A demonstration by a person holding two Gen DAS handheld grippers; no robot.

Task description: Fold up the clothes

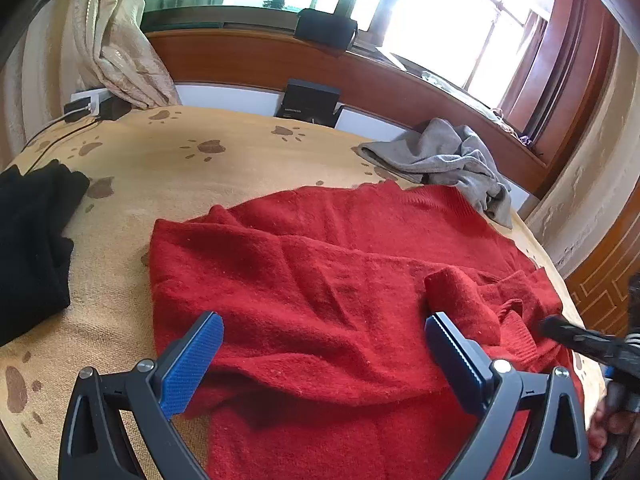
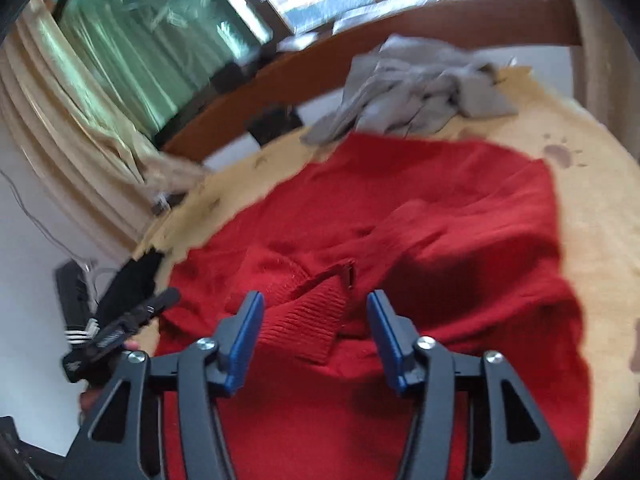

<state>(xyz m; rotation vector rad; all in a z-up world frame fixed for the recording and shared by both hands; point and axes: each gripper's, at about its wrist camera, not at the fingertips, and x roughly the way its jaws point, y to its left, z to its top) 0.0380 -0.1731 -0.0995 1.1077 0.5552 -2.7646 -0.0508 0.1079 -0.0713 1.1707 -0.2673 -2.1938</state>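
A red knitted sweater (image 1: 320, 280) is spread, rumpled, across a bed covered by a tan blanket (image 1: 160, 168) printed with brown paw marks. The left claw (image 1: 324, 364) is held wide apart just above the sweater's near part, nothing gripped between its blue pads (image 1: 192, 364). The right claw (image 2: 316, 344) is likewise released, its jaws set either side of a ribbed cuff (image 2: 316, 320) without closing on it. A crumpled grey garment (image 1: 444, 160) is seen at the sweater's far edge, and a black garment (image 1: 32, 240) lies apart on the left.
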